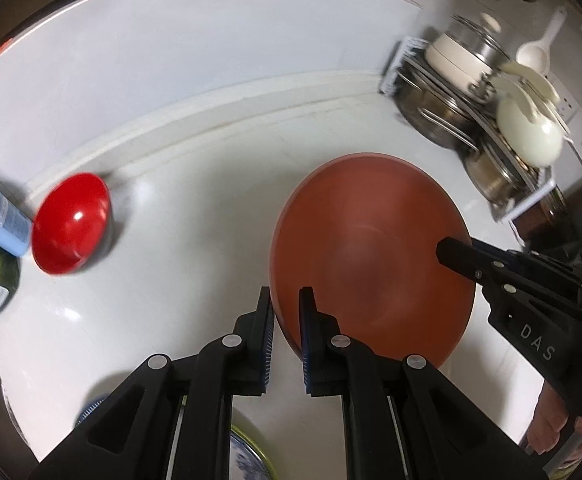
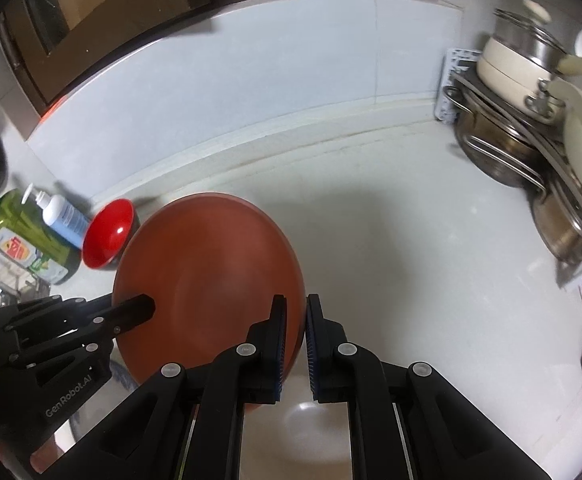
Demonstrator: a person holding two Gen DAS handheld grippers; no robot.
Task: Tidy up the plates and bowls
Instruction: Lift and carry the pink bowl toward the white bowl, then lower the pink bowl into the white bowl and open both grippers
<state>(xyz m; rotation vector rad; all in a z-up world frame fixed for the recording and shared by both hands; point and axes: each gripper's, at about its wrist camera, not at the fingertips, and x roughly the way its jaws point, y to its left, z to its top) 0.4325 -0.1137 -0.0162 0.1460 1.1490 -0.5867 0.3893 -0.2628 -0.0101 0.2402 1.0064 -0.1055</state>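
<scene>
A large brown plate (image 1: 371,248) hangs above the white counter (image 1: 195,208), held at both sides. My left gripper (image 1: 285,300) is shut on the plate's left rim, one pad over the edge and one under it. My right gripper (image 1: 451,256) is shut on the opposite rim, coming in from the right. In the right wrist view the same brown plate (image 2: 211,272) sits between my right gripper (image 2: 295,308), clamped on its right edge, and my left gripper (image 2: 139,312), gripping its left edge. A small red bowl (image 1: 71,224) (image 2: 109,238) stands on the counter near the back wall.
A dish rack (image 1: 471,120) (image 2: 531,152) with steel pots and cream cookware fills the right back corner. A blue-and-white pump bottle (image 2: 61,216) and a green detergent bottle (image 2: 23,236) stand left of the red bowl. A blue-patterned plate (image 1: 247,456) lies below my left gripper.
</scene>
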